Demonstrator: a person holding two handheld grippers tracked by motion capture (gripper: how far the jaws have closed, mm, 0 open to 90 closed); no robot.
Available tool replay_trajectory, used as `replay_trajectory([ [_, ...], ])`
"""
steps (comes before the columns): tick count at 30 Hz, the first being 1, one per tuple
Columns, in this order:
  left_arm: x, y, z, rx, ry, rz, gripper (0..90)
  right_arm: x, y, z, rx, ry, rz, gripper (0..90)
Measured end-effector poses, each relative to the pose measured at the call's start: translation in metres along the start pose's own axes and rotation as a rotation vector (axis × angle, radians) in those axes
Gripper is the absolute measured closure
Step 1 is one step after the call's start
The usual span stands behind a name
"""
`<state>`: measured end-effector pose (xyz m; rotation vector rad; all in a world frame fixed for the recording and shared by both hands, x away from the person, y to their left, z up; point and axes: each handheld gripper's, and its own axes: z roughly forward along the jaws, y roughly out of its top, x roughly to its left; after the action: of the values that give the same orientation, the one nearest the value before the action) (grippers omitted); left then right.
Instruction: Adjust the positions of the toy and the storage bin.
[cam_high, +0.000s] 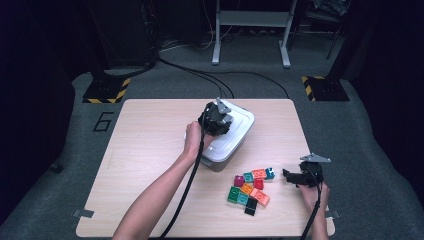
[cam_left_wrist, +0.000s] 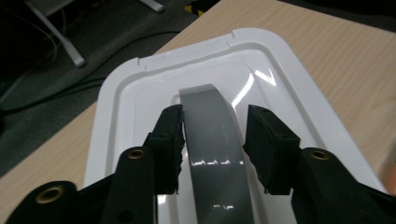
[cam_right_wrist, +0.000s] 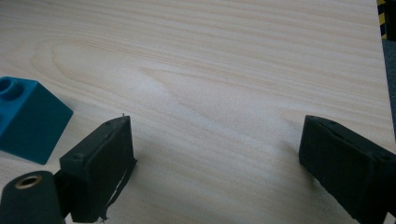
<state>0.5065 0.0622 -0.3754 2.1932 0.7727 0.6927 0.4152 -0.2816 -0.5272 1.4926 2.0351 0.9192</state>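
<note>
Lid (cam_left_wrist: 280, 70) of the white plastic box (cam_high: 227, 145), with its grey handle (cam_left_wrist: 212, 140) arching up the middle, sits between the fingers of the left gripper (cam_left_wrist: 215, 140), which hangs over the box at the middle of the table (cam_high: 150, 150). In the left gripper view one finger (cam_left_wrist: 168, 140) touches the handle's edge, while the other stands just off its far edge with a slim gap, so the fingers straddle the handle and are not clamped on it. The lid looks seated on the box all round.

The right gripper (cam_right_wrist: 215, 163) rests low over bare table with its fingers (cam_right_wrist: 100, 163) spread wide and nothing between them; a teal block (cam_right_wrist: 25, 119) lies just outside one finger. In the high view the pile of coloured blocks (cam_high: 250, 187) lies just ahead of its fingertips, well apart from the left gripper's.

Risks, as I judge them: if the left fingers close off-centre, the smooth, glossy handle could slip out sideways. A lift from one side of the arch could tilt the lid so that it jams on the rim or drags the whole box along, since nothing holds the box down. A dropped lid might land among the blocks and scatter them.

No brand or label can be read on the box, lid or blocks. The only writing is a large "6" (cam_high: 103, 121) on the floor beyond the table's left edge.
</note>
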Motion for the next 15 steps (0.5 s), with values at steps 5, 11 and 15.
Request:
replay_trajectory([
  [5, 0.002, -0.0005, -0.0001, 0.005, 0.011, 0.006, 63.8, -0.0005, 0.0001, -0.0003, 0.002, 0.005, 0.002, 9.4],
  [11, 0.0067, -0.0037, -0.0028, 0.01, -0.019, -0.018, 66.5, -0.0007, 0.0, -0.0004, 0.002, 0.004, 0.001, 9.4],
  [15, 0.0067, -0.0045, -0.0046, 0.006, -0.038, -0.024, 66.6, -0.0006, 0.0, -0.0004, 0.001, 0.004, 0.003, 9.5],
])
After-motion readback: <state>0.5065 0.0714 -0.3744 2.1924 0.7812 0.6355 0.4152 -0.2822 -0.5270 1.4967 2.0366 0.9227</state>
